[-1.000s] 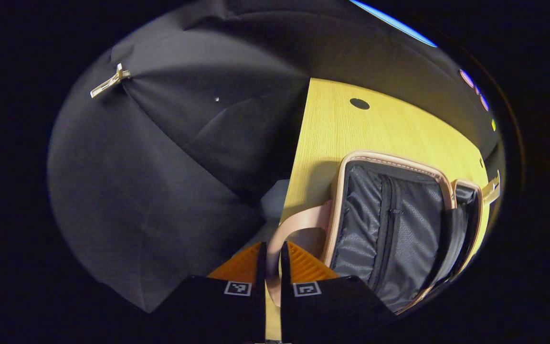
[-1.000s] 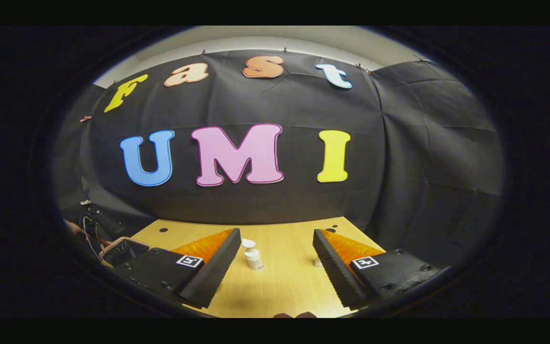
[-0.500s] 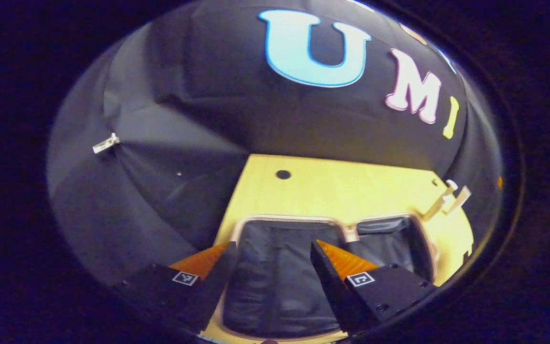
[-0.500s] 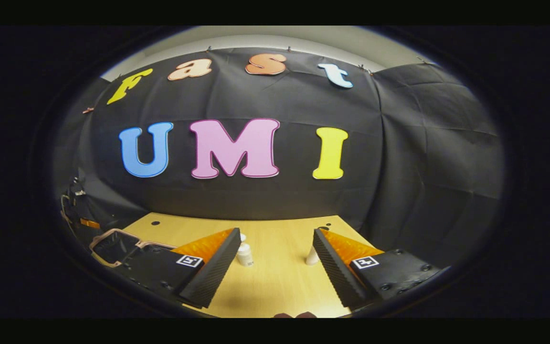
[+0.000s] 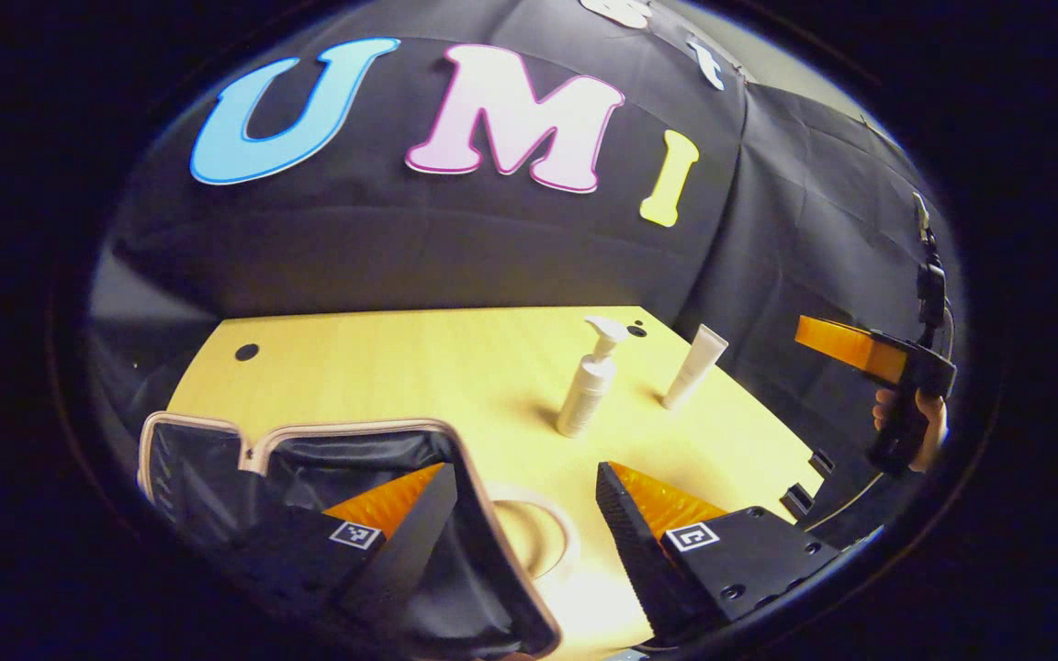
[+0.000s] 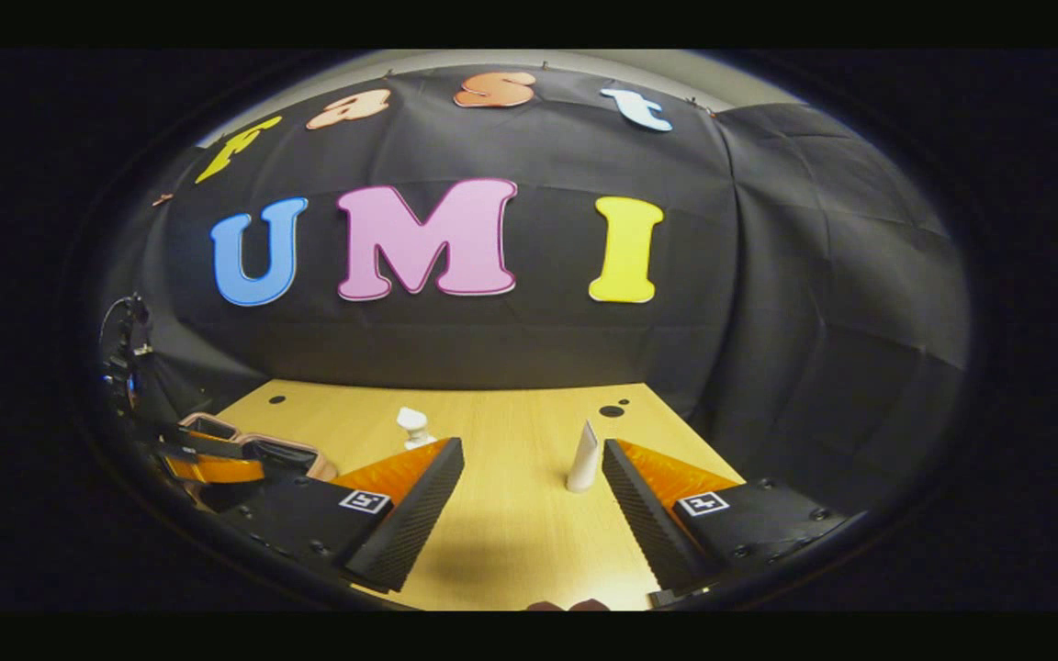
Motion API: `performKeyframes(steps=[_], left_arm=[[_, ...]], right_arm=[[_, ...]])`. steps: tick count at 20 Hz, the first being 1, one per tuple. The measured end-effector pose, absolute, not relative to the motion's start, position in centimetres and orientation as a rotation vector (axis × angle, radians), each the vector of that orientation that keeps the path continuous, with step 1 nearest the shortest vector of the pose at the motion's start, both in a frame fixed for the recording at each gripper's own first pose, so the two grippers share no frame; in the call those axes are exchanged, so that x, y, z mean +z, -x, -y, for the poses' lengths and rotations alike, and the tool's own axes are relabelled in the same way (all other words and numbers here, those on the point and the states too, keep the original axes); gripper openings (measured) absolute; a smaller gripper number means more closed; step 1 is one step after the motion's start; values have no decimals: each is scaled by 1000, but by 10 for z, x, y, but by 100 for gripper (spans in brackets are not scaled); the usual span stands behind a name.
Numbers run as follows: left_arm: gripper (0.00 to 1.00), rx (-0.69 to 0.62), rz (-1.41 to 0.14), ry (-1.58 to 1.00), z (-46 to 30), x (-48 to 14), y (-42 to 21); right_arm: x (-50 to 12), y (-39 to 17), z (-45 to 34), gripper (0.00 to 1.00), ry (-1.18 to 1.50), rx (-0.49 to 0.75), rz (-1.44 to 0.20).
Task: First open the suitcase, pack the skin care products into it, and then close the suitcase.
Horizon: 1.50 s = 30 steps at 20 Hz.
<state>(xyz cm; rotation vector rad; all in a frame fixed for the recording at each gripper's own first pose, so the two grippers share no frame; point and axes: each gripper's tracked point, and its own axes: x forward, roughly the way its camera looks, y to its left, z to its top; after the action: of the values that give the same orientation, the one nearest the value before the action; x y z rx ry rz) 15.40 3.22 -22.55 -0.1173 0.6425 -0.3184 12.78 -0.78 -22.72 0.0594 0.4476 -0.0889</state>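
Note:
The suitcase (image 5: pixel 217 450) lies open on the wooden table (image 5: pixel 400 358), showing dark lining, beige trim and a loop handle (image 5: pixel 538 532). My left gripper (image 5: pixel 524 473) hovers open over the suitcase's near corner, nothing between its fingers. A white pump bottle (image 5: pixel 589 390) and a white tube (image 5: pixel 694 367) stand upright beyond it. In the right gripper view, my right gripper (image 6: pixel 531 447) is open above the table, the tube (image 6: pixel 582 457) just ahead by its right finger. The pump bottle (image 6: pixel 412 424) is half hidden behind the left finger. The suitcase (image 6: pixel 244 445) sits far left.
A hand (image 5: pixel 915 431) holds the right gripper (image 5: pixel 860 344) off the table's right edge. The left gripper (image 6: pixel 208 464) shows over the suitcase. Cable holes (image 5: pixel 246 352) (image 6: pixel 612 410) mark the tabletop near the back. Black cloth walls close the back and sides.
My left gripper let go of the suitcase handle, opened, and swung right toward the bottles. The right gripper stayed open and moved so the tube stands nearer its fingers.

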Motion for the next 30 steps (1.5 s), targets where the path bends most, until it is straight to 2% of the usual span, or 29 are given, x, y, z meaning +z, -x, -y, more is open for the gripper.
performKeyframes(steps=[2,6,12,15,19,20,21,22,23,24,30], left_arm=[[96,-345,-642,66,15,-243,-172],[97,-333,-690,58,62,-281,-218],[96,-222,-701,-24,81,-323,-276],[96,-182,-716,-115,81,-345,-300],[97,-158,-761,-99,88,-367,-322],[99,-175,-779,-76,94,-371,-324],[99,-156,-780,-72,90,-369,-327],[74,-165,-795,-34,96,-376,-328],[64,-176,-834,-9,97,-376,-323],[59,-190,-859,0,97,-371,-316],[58,-303,-918,11,71,-317,-247]], right_arm=[[-251,-141,20,97,-83,-82,-488],[-298,-174,41,98,-83,-63,-539],[-386,-207,61,98,-58,-8,-653],[-419,-230,72,98,-72,-15,-688],[-456,-242,74,98,-107,-22,-747],[-462,-238,73,87,-112,-15,-771],[-459,-239,78,71,-94,-35,-761],[-461,-240,77,55,-89,-22,-767],[-460,-238,72,39,-106,4,-787],[-456,-235,70,35,-122,15,-798],[-404,-209,61,35,-98,42,-756]])
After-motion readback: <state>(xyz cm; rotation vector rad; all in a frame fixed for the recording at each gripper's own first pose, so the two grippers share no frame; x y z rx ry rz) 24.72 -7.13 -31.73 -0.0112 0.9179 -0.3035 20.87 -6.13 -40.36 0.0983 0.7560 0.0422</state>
